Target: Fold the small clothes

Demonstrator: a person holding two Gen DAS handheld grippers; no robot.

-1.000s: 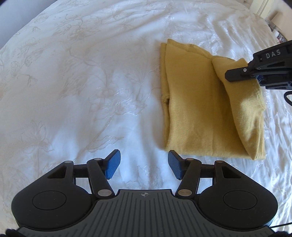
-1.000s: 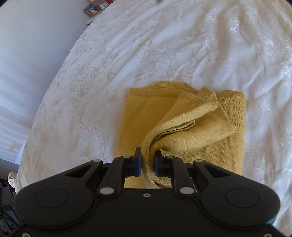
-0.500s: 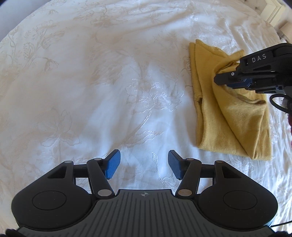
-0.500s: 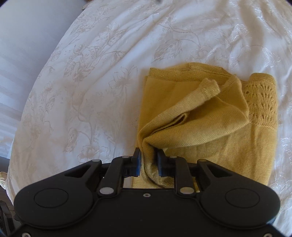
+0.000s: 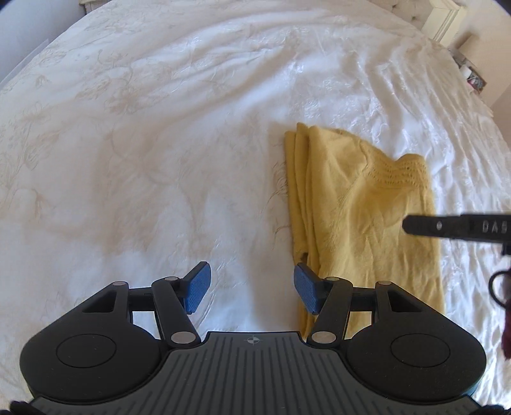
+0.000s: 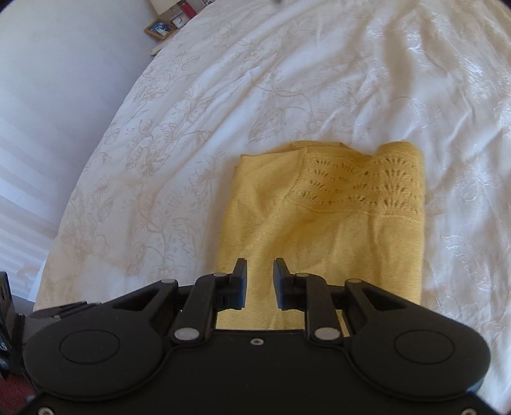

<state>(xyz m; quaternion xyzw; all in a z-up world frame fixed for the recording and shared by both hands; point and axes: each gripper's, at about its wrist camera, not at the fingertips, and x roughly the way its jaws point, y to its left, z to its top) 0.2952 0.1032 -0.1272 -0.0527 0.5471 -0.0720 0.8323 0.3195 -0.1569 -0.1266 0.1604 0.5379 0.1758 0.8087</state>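
At the bottom of each wrist view sit your grippers: your left gripper (image 5: pixel 252 289) holds its blue pads wide apart over bare bedding, and your right gripper (image 6: pixel 259 284) has a narrow gap, nothing pinched. Just beyond it, the folded mustard-yellow knitted garment (image 6: pixel 322 233) lies flat on the white floral-embroidered bedspread (image 6: pixel 255 79), lacework at its far end.

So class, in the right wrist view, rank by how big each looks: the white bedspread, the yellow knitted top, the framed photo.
1. White bedspread, filling most of the view.
2. Yellow knitted top.
3. Framed photo, tiny, but it sits farthest from the camera, so its true size is unsure.
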